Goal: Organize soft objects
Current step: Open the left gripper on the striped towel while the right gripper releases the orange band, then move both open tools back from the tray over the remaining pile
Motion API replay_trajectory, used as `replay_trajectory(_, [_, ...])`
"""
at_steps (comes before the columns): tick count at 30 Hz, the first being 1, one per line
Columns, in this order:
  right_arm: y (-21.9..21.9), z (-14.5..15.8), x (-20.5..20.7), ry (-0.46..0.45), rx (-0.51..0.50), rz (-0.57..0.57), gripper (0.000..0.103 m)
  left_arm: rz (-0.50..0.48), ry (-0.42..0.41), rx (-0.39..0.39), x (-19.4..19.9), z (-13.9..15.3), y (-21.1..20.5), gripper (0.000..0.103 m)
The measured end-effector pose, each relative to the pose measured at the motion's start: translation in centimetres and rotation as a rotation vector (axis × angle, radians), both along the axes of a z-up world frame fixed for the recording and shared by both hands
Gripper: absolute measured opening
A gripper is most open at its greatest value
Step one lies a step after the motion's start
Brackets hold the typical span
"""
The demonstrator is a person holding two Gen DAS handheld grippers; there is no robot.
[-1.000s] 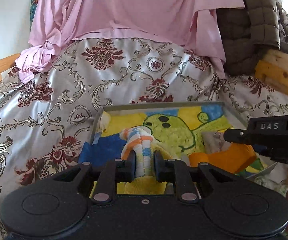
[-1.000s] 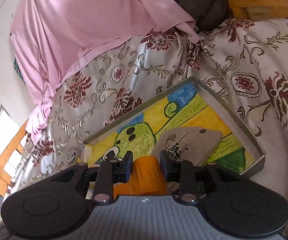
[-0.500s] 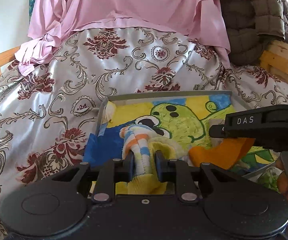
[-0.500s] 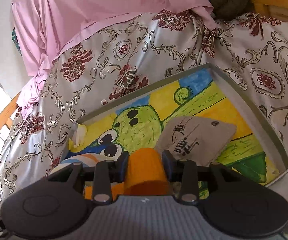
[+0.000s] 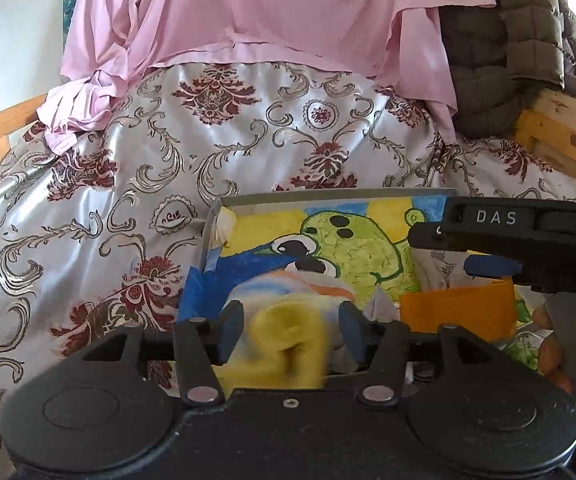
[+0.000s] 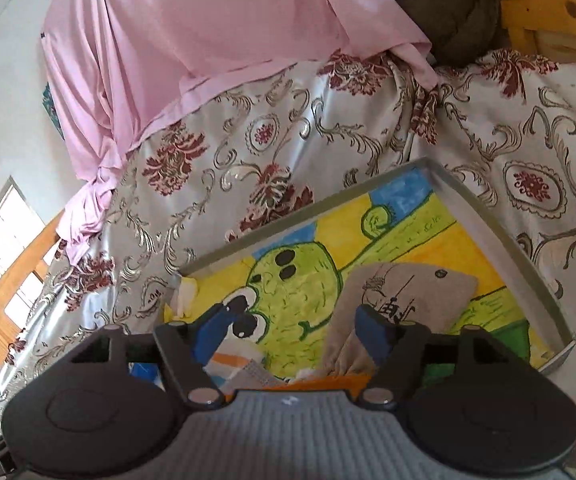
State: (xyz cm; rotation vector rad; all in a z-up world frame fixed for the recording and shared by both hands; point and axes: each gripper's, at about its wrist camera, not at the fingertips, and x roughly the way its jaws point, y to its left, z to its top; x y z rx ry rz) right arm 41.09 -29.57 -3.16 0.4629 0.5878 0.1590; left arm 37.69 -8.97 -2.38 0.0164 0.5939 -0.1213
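While both jaws widen, left claw (image 5: 291, 322) straddles yellow sock (image 5: 288, 344) — right claw (image 6: 293, 330) holds nothing.

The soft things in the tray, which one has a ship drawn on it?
The grey cloth, lying at the tray's right side; the others are plain orange or striped with yellow.

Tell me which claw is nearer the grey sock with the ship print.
Right. The right claw sits at the grey sock, one finger overlapping it; the left claw is further left, around the striped sock.
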Motion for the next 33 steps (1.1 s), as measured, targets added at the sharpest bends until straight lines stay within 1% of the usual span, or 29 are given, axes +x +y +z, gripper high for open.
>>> replay_trajectory(3, [-0.4,0.6,-0.5,-0.016,0.000,-0.006,0.083,0.002,-0.010,0.005,-0.4,0.2,0.0,0.060])
replay_trajectory(5, [-0.8,1.0,-1.1,-0.026,-0.006,-0.012,0.086,0.015,-0.014,-0.004,-0.8,0.4,0.1,0.064])
replay_trajectory(10, [-1.6,2.7,-3.0,-0.048,-0.013,-0.018,0.091,0.051,-0.027,-0.052,-2.1,1.4,0.9,0.070])
replay_trajectory(15, [-2.0,5.0,-6.1,-0.085,-0.019,-0.019,0.097,0.072,-0.056,-0.093,-4.5,3.1,1.9,0.075])
replay_trajectory(21, [-1.5,7.4,-11.2,-0.156,-0.101,-0.024,0.101,0.088,-0.119,-0.152,-8.6,5.6,3.2,0.082])
replay_trajectory(24, [-0.8,8.3,-14.2,-0.188,-0.162,-0.023,0.102,0.091,-0.147,-0.175,-10.8,6.6,3.8,0.084])
replay_trajectory(29, [0.3,9.0,-18.9,-0.229,-0.230,-0.009,0.103,0.087,-0.180,-0.195,-14.7,7.5,4.6,0.087])
replay_trajectory(33, [0.9,9.0,-22.5,-0.251,-0.254,-0.006,0.103,0.083,-0.195,-0.194,-17.6,7.9,5.1,0.090])
